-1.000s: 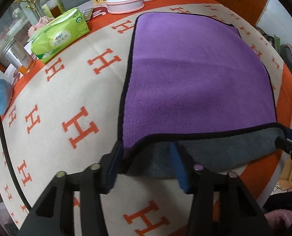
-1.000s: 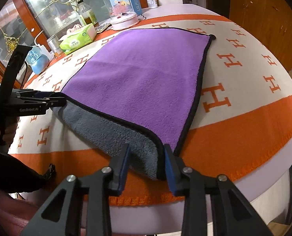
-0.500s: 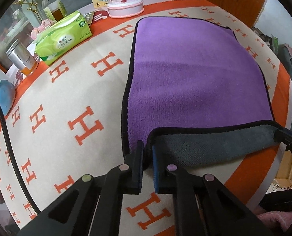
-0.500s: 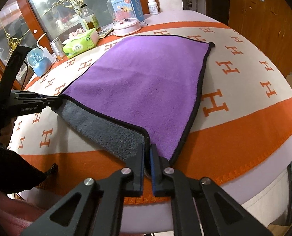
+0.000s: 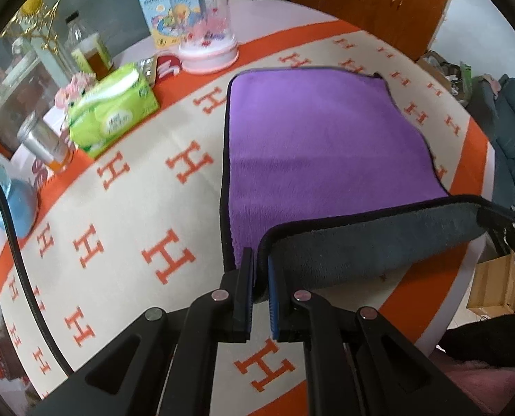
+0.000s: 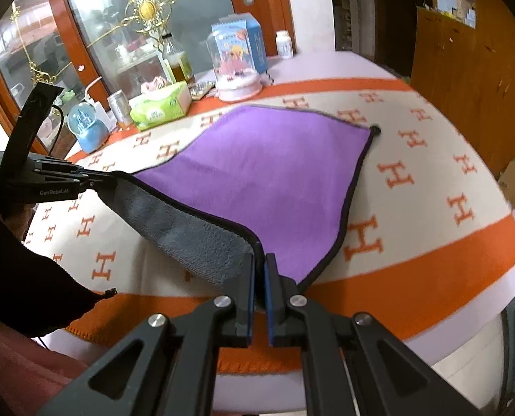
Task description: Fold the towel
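1. Left gripper (image 5: 260, 286) is seen clamped on the near corner of the towel (image 5: 326, 159), whose grey underside is lifted off the tablecloth (image 5: 125, 187); a tissue pack (image 5: 113, 112) lies well apart.
2. Right gripper (image 6: 260, 279) is seen clenched on the towel's other near corner, its raised edge stretched across to the left gripper.

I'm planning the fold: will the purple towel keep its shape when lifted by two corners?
Probably not: the towel sags between the left gripper and right gripper, so floppy. Its plush pile probably grips well.
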{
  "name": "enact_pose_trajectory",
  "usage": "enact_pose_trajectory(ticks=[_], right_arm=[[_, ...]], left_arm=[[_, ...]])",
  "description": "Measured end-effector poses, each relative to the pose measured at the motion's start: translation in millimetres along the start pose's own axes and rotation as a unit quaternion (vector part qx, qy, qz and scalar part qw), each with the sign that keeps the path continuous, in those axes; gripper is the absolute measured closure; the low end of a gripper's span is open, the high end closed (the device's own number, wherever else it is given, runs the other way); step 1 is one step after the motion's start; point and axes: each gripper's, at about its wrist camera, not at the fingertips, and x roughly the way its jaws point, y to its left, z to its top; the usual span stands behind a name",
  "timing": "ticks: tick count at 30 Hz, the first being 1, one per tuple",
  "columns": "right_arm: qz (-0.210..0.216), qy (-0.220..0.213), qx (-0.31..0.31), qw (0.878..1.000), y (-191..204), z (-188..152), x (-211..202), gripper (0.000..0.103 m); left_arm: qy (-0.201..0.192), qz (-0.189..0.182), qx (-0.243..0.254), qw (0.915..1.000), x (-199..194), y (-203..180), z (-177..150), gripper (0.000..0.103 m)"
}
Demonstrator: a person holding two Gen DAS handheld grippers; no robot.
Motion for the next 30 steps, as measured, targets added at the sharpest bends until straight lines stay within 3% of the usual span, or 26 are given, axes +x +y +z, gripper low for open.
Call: enact_pose_trajectory(ticks=[15, 30], right_arm=[[-0.011, -0.056, -0.033, 0.998, -44.1, 80.4, -13.6, 0.098], [-0.054, -0.118, -0.03, 0.991, -95.5, 134.2, 41.8, 0.098]], left_arm=[[-0.057, 0.008, 0.002, 0.9983, -34.6, 8.5, 99.3, 0.098], [-0.101, 0.042, -0.068, 0.9917, 16.1, 8.7, 171.6, 0.098]])
